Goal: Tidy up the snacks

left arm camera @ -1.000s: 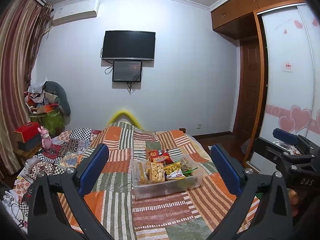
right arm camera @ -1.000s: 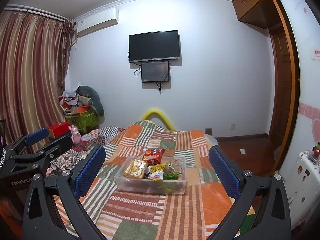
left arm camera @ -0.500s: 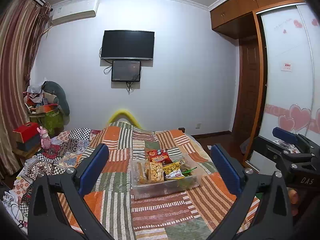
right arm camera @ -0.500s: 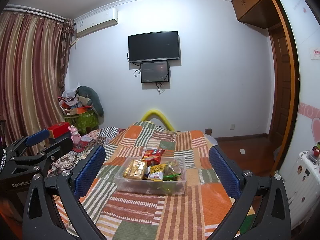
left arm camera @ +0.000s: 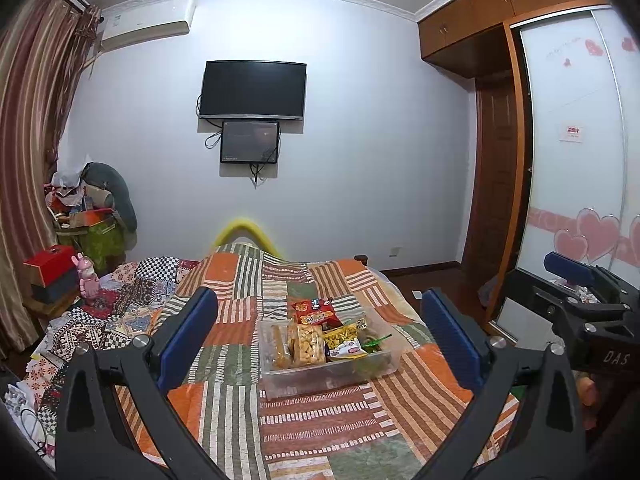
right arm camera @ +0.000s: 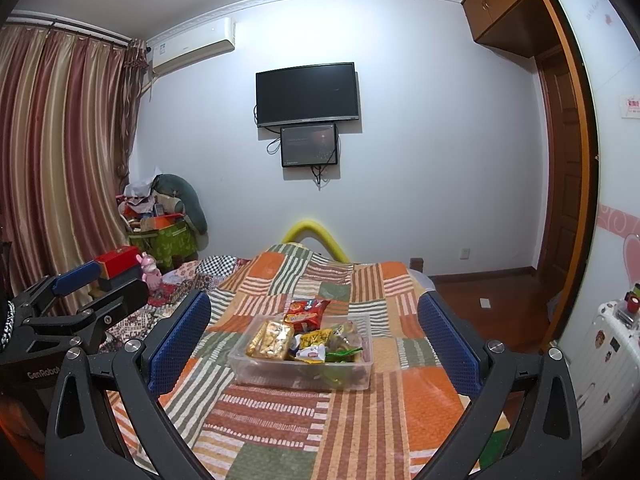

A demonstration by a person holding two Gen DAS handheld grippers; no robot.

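Clear plastic bin point(left arm camera: 328, 376) on the bed point(left arm camera: 320, 432) blurs its lower snack packets point(left arm camera: 308, 344); left tool point(left arm camera: 320, 340) and right tool point(right arm camera: 316, 340) hover level before it, both spread wide, empty.

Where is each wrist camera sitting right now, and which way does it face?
Left wrist: above the near end of the patchwork quilt, facing the clear plastic snack bin and the wall-mounted black TV; shows the open left gripper, with the right gripper at its right.
Right wrist: beside it, same heading; shows the open right gripper, with the left gripper at its left.
Shared: bin, quilt, TV.
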